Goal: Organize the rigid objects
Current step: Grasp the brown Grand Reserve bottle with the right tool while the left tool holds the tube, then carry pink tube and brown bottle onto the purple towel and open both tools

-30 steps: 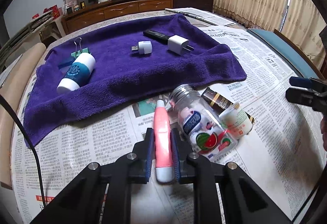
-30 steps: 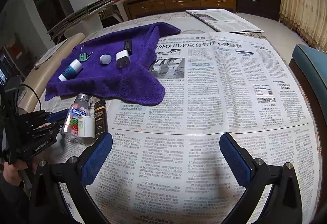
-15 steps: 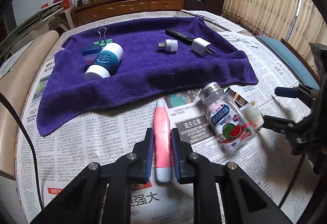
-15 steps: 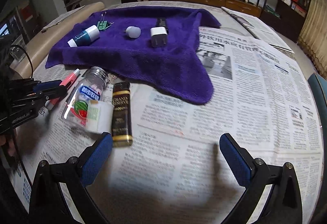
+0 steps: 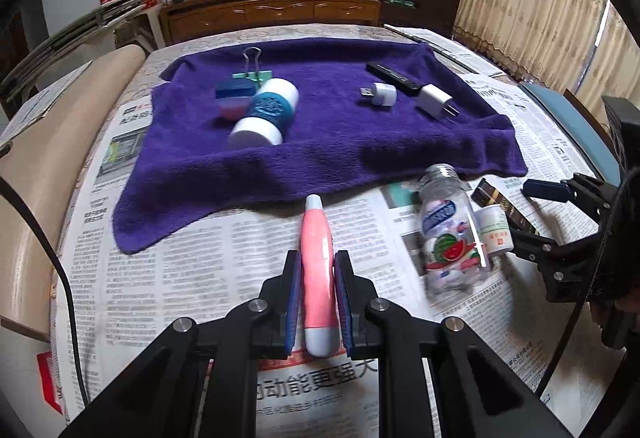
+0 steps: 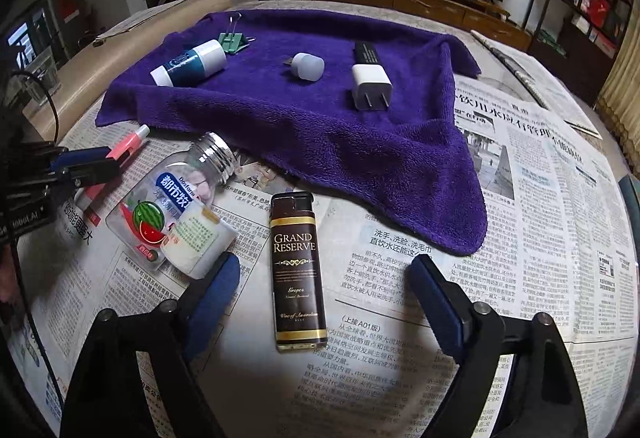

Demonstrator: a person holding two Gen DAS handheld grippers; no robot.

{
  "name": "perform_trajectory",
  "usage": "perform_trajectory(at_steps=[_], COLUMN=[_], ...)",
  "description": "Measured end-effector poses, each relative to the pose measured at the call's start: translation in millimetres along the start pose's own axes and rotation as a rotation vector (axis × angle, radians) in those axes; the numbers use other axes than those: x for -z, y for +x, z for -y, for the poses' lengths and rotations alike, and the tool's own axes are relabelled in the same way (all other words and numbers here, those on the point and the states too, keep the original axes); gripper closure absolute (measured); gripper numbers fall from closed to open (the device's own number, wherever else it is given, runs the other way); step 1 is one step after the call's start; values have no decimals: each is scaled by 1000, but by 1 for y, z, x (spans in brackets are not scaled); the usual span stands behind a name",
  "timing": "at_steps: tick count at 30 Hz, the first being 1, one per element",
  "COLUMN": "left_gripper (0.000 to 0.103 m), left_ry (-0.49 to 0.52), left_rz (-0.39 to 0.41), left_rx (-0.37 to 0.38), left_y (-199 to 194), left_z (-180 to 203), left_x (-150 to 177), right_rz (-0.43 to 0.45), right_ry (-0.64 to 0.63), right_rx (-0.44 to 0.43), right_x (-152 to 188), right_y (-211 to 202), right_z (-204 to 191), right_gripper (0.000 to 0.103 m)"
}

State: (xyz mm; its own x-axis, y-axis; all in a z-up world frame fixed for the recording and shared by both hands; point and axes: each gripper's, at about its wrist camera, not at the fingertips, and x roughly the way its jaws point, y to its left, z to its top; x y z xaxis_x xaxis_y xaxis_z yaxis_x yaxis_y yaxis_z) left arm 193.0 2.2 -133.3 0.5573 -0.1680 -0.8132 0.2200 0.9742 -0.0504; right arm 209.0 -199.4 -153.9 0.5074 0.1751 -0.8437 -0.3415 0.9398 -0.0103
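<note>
Item: L gripper (image 5: 316,298), fingers clamped on pink pen (image 5: 317,258), held over newspaper short of purple towel (image 5: 320,142).
Item: R gripper (image 6: 324,278), fingers wide, have just been closing, straddling Grand Reserve lighter (image 6: 296,270) w/o pad contact.
Item: white cap (image 6: 198,242) beside my R gripper's near finger, against clear candy bottle (image 6: 168,198).
Risk: I'd say that finger clips the cap, rolls the bottle; lighter lies skewed, could twist out. Pen gripped near its tail, may pivot.

Both grippers look the same tbh: left gripper (image 5: 317,282) and right gripper (image 6: 322,288) are matte black plastic linkages, silver pivot screws, blue rubbery finger pads (image 6: 212,288), black cable (image 5: 56,258) trailing off.
</note>
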Motion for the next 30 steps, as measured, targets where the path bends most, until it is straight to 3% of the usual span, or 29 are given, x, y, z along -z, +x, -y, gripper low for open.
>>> perform_trajectory(at_steps=[2,7,9,21,30], left_gripper=[86,86,86,86,86], left_ry=[0,-15,-19,-20,-41], left_rz=[1,3,6,7,28], left_rx=[0,5,4,5,4], left_y=[-1,-3,-4,-13,-34], left_z=[-2,-7,-8,-10,-10], left_x=[1,0,0,1,-7], right_rz=[7,14,13,12,49], right_ry=[-7,-24,-36,-7,20], right_rx=[-4,-17,-17,-39,-40], right_x=[1,1,1,9,-11], right_y=[-2,-6,-8,-23,-51], right_z=[0,-5,-7,1,14], right_gripper=[23,50,78,80,80])
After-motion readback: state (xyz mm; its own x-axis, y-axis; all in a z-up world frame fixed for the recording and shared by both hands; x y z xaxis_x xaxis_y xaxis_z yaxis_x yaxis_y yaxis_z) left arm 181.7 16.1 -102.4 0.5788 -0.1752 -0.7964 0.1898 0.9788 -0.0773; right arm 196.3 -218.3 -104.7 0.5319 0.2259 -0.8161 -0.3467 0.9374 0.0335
